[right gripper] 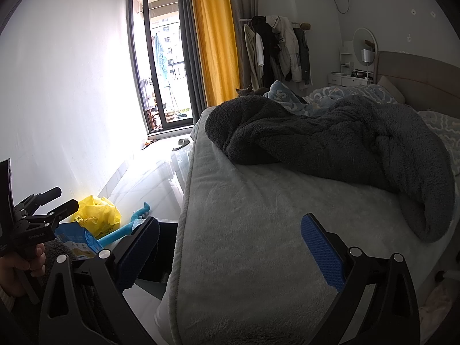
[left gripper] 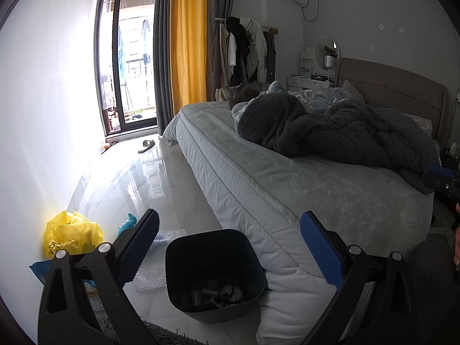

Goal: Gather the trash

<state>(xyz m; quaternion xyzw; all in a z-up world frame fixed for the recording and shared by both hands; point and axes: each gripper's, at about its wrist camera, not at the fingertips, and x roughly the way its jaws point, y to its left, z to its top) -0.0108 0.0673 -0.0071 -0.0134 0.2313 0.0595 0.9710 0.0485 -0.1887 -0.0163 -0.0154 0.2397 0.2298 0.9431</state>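
Both tongs stand wide open with nothing between their blue pads. In the left wrist view the left gripper (left gripper: 230,247) fills the bottom of the frame, and a dark bin (left gripper: 214,270) sits on the white tile floor between its fingers, low in the middle. Crumpled scraps of trash (left gripper: 221,293) lie at the bottom of the bin. The bin stands just beside the corner of the bed (left gripper: 258,189), which runs from the lower middle up toward the right.

At the lower left, against the white wall, lies a crumpled yellow plastic bag (left gripper: 72,237). Near it a sheet of bubble wrap (left gripper: 161,258) lies flat on the tiles just left of the bin, a small teal toy (left gripper: 129,222) sits above it, and a blue and white package (left gripper: 89,290) shows behind the left finger.

A grey cat (left gripper: 237,95) rests on the far end of the bed, middle of the frame, beside a heap of dark fleece blanket (left gripper: 330,135).

In the right wrist view the right gripper (right gripper: 230,247) hovers over the foot of the bed, its pads spread across the grey cover. The left gripper shows at the left edge there, held in a hand (right gripper: 20,270). A slipper (right gripper: 181,143) lies on the floor near the balcony door (right gripper: 164,66), upper middle.
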